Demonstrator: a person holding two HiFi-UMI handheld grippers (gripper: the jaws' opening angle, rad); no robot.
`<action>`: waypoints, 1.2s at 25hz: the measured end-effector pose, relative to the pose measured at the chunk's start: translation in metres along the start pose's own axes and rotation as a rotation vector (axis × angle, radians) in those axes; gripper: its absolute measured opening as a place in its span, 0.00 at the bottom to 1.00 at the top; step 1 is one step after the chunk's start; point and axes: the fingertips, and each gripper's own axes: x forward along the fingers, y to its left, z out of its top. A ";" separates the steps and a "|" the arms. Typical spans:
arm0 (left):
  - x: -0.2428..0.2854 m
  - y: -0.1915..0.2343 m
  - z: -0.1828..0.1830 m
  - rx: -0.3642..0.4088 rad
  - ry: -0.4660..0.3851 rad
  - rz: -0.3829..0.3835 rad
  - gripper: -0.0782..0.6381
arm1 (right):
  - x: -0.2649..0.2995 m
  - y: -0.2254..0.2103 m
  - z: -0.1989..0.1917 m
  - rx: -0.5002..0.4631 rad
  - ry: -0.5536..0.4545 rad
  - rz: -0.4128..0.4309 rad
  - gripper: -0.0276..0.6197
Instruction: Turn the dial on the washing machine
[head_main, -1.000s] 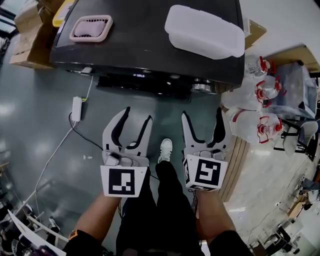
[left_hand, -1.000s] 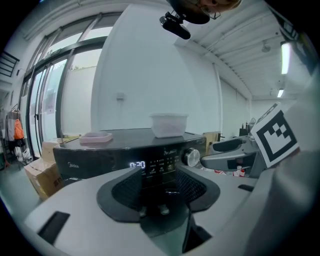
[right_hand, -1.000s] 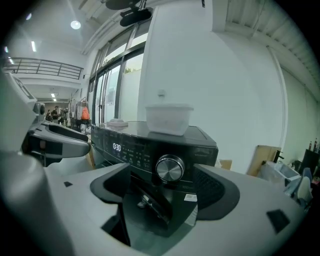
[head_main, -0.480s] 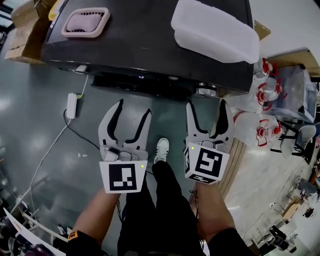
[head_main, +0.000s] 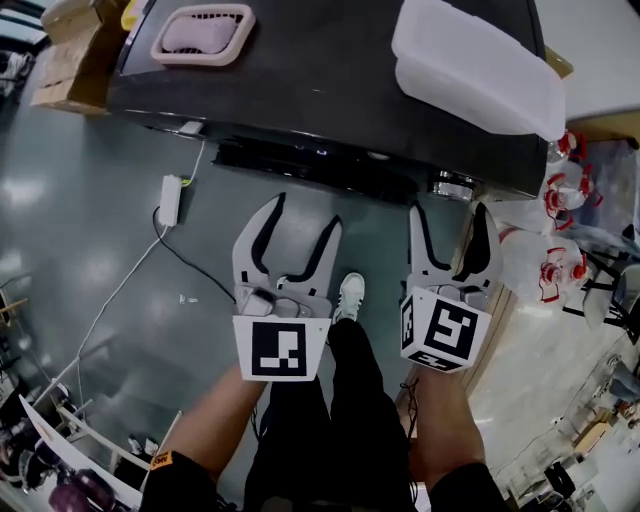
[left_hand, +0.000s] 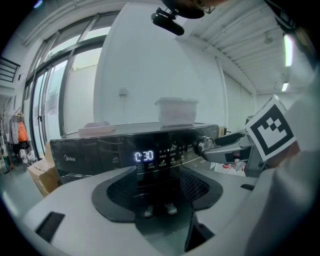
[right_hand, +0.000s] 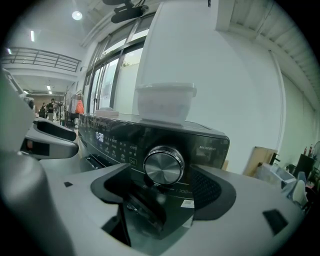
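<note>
Dial (right_hand: 164, 166) — round brushed metal on glossy washing machine (head_main: 330, 90), right gripper (head_main: 449, 212) fingers (head_main: 419, 250) wide, left gripper (head_main: 306, 212) just opened — empty

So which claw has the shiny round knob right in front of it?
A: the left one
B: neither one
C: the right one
C: in the right gripper view the dial sits centred just beyond the open jaws of the right gripper, not yet touched.
</note>
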 end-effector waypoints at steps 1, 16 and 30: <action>0.000 0.000 0.000 -0.011 -0.004 0.001 0.46 | 0.000 0.000 0.000 0.000 0.000 -0.002 0.62; -0.003 0.009 0.002 -0.031 -0.031 0.016 0.46 | 0.002 0.002 0.005 -0.033 -0.013 -0.036 0.51; -0.001 0.009 -0.002 -0.032 -0.018 0.010 0.46 | 0.007 -0.002 0.003 -0.004 -0.001 -0.056 0.46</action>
